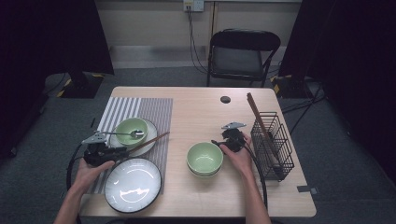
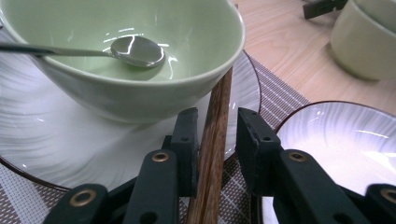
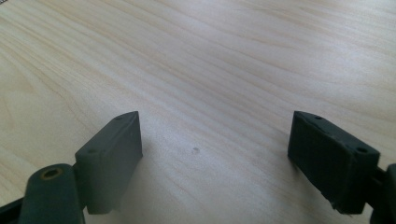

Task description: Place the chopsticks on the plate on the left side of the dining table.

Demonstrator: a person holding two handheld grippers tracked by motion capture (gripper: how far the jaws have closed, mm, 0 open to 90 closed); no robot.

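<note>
Left gripper view: left gripper (image 2: 215, 140) has its jaws partly open w/ the chopsticks (image 2: 215, 140) standing in the gap. Left pad looks to graze the wood, right pad stands clear of it, so no real clamp; sticks seem to rest on their own.

Outward from the jaws, the sticks' long axis runs straight ahead along the gripper's own line, tips going up to the side of the green bowl (image 2: 140, 70), which sits on a white plate (image 2: 70, 149). Spoon (image 2: 135, 50) lies inside the bowl. Striped mat (image 2: 280, 93) under all of it; a second dark-rimmed plate (image 2: 350, 140) to the right.

High view: left gripper (image 1: 119, 151) sits at the near-left, and the chopsticks (image 1: 152, 141) slant from it far-and-right across the plate (image 1: 150, 135) rim, past the bowl (image 1: 131, 130). So the sticks lie dead ahead of the left jaws, axis in line w/ them, not crosswise. Any regrasp or pull-away prob. goes along that same slant.

Right gripper (image 1: 219, 142) is well apart, beside the other green bowl (image 1: 204, 157) mid-table, near the wire rack (image 1: 273, 144). Right gripper view: jaws wide open over bare table (image 3: 210, 70), nothing betw. them. Left hand is by far the nearer one to the sticks.
</note>
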